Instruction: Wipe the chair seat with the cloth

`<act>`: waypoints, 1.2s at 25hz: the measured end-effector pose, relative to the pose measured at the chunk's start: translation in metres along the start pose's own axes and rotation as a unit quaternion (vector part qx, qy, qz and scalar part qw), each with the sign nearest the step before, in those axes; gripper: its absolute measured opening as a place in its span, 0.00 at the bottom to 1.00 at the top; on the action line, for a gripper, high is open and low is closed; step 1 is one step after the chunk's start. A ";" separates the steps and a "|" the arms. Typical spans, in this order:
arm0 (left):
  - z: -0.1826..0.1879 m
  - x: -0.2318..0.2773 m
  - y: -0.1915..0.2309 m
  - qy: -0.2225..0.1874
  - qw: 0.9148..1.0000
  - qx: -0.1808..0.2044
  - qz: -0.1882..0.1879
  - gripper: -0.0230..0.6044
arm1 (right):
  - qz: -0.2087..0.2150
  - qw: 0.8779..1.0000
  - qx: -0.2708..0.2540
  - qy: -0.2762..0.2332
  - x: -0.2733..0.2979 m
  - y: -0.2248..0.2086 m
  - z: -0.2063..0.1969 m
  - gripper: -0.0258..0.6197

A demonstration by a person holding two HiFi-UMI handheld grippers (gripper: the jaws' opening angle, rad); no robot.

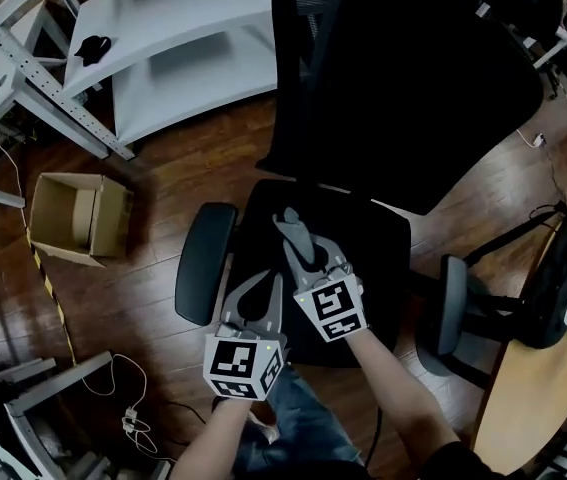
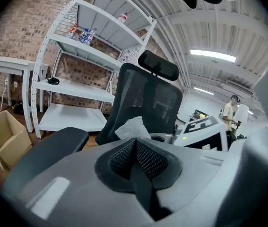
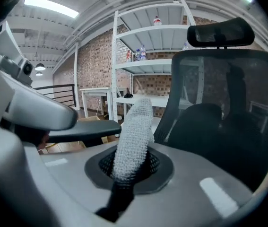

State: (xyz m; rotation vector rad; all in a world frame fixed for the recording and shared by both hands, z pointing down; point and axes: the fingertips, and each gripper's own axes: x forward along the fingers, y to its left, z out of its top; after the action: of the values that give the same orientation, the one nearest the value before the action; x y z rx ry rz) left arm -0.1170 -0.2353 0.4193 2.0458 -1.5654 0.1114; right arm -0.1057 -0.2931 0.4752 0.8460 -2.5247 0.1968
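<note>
Pinches the cloth [image 3: 134, 131] between the right gripper's [image 3: 128, 167] jaws, free end sticking out past the tips, low over the middle of the seat [image 1: 383, 253]. Holds the left gripper [image 2: 134, 150] just beside it, nearer the armrest [image 1: 204, 263], jaws pressed together on nothing. Cannot tell whether cloth and seat touch.

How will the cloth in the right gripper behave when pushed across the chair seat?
Probably soft and light: the cloth stands up from the shut right gripper as a folded, slightly bent strip. Its knobbly weave likely grips rather than slips. Pushed on the chair seat, it may bunch or fold.
</note>
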 end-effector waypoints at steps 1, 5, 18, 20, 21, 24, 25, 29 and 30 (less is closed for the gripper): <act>-0.005 0.003 0.004 0.005 1.000 -0.002 0.001 0.04 | 0.002 1.000 -0.004 0.007 0.012 -0.005 -0.008 0.06; -0.020 0.015 0.017 0.018 1.000 -0.010 0.010 0.04 | 0.017 0.999 -0.029 0.038 0.064 -0.025 -0.039 0.06; -0.049 0.019 0.039 0.050 0.998 -0.015 0.026 0.04 | 0.041 0.976 -0.151 0.150 0.182 -0.067 -0.118 0.06; -0.056 0.020 0.044 0.057 0.998 -0.014 0.026 0.04 | 0.039 0.974 -0.160 0.159 0.190 -0.068 -0.126 0.06; -0.058 0.020 0.045 0.059 0.998 -0.014 0.025 0.04 | 0.040 0.972 -0.164 0.163 0.193 -0.066 -0.130 0.06; -0.062 0.021 0.046 0.061 0.998 -0.009 0.022 0.04 | 0.048 0.971 -0.166 0.166 0.194 -0.059 -0.140 0.06; -0.062 0.021 0.046 0.060 0.998 -0.008 0.021 0.04 | 0.049 0.971 -0.167 0.164 0.193 -0.055 -0.141 0.06; -0.061 0.014 0.045 0.056 0.998 -0.006 0.020 0.04 | 0.061 0.972 -0.172 0.151 0.181 -0.034 -0.141 0.06; -0.061 0.012 0.043 0.055 0.998 -0.003 0.018 0.04 | 0.066 0.972 -0.172 0.147 0.177 -0.026 -0.141 0.06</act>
State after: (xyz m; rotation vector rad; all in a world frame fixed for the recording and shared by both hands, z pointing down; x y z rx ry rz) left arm -0.1363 -0.2237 0.4915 1.9724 -1.5345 0.2278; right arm -0.1597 -0.3695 0.6828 0.4727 -2.2444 -0.0706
